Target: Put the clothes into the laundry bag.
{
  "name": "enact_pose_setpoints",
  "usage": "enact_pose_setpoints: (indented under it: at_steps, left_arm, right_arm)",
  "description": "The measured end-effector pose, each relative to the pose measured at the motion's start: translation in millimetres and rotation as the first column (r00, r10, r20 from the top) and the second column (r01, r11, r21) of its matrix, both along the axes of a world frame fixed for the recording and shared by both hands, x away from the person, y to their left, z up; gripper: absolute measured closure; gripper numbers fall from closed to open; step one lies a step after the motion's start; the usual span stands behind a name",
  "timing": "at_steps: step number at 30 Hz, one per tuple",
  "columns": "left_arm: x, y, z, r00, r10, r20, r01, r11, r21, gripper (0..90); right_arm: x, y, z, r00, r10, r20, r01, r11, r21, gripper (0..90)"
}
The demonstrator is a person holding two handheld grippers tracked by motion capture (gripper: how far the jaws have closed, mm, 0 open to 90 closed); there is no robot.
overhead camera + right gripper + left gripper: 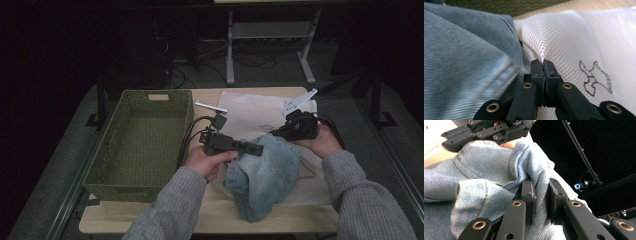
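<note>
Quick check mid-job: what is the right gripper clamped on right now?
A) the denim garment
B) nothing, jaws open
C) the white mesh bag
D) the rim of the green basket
C: in the right gripper view, the right gripper has its jaws closed on a raised fold of the white mesh bag, with the denim garment alongside.

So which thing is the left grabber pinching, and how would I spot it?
Find the green basket on the wooden table, then look to its right. On the white mesh bag lies a crumpled light-blue denim garment, and the left gripper pinches a fold of it. It is the sole blue, stitched cloth there.
</note>
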State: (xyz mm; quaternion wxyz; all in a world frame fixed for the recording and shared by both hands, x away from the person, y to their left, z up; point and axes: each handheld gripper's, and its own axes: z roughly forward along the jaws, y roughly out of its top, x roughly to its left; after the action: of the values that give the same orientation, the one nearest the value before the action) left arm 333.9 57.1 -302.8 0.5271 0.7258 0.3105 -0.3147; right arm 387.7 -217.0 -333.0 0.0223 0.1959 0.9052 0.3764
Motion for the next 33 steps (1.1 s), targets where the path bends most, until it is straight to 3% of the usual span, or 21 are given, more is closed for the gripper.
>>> enact_pose_setpoints:
  at_steps: [3, 6, 11, 14, 18, 21, 25, 28, 30, 33]
  left_arm:
    - [0.2, -0.2, 9.7, 0.9997, 0.011, 0.024, -0.010, 0.9996, -0.026, 77.3]
    - [1.5, -0.5, 11.6, 0.9989, 0.029, 0.037, -0.028, 0.9993, -0.024, 77.3]
    - [6.0, 4.7, -13.7, 0.9985, 0.055, -0.001, -0.055, 0.9985, 0.004, 77.3]
    - [7.4, 7.8, -32.7, 0.9972, 0.070, -0.027, -0.069, 0.9966, 0.046, 77.2]
    - [6.6, 9.8, -49.8, 0.9955, 0.081, -0.048, -0.078, 0.9943, 0.073, 77.2]
    - [5.9, 9.2, -60.5, 0.9946, 0.094, -0.044, -0.088, 0.9881, 0.127, 77.3]
    - [7.3, 8.2, -76.6, 0.9889, 0.131, -0.069, -0.120, 0.9811, 0.152, 77.2]
    - [9.3, 4.8, -84.5, 0.9839, 0.168, -0.060, -0.154, 0.9688, 0.194, 77.2]
    - [12.2, 2.9, -88.3, 0.9798, 0.188, -0.068, -0.171, 0.9642, 0.203, 77.1]
    - [16.0, 0.7, -92.0, 0.9715, 0.230, -0.056, -0.212, 0.9506, 0.226, 77.1]
  right_arm:
    - [-0.1, -0.9, 2.3, 1.0000, -0.002, 0.003, 0.002, 1.000, 0.006, 87.9]
    - [0.2, -0.9, 2.7, 1.0000, -0.005, 0.004, 0.005, 1.000, -0.002, 87.9]
    - [1.7, -1.0, -1.2, 0.9999, -0.010, -0.006, 0.010, 1.000, -0.011, 87.9]
    - [2.3, 0.7, -4.4, 0.9998, -0.007, -0.016, 0.007, 1.000, -0.018, 87.9]
    - [2.7, 4.0, -5.2, 0.9999, -0.002, -0.017, 0.002, 1.000, -0.022, 87.8]
    - [2.1, 4.9, -4.0, 0.9999, 0.003, -0.015, -0.003, 1.000, -0.017, 87.9]
    - [-0.1, 6.3, -2.0, 0.9999, 0.011, -0.010, -0.011, 1.000, -0.013, 87.9]
    - [-0.8, 6.0, -1.2, 0.9999, 0.014, -0.008, -0.014, 1.000, -0.011, 87.9]
    - [-1.6, 5.6, -0.3, 0.9998, 0.014, -0.011, -0.014, 1.000, -0.004, 87.9]
    - [-2.5, 5.4, 0.9, 0.9998, 0.018, -0.010, -0.018, 1.000, -0.001, 87.9]
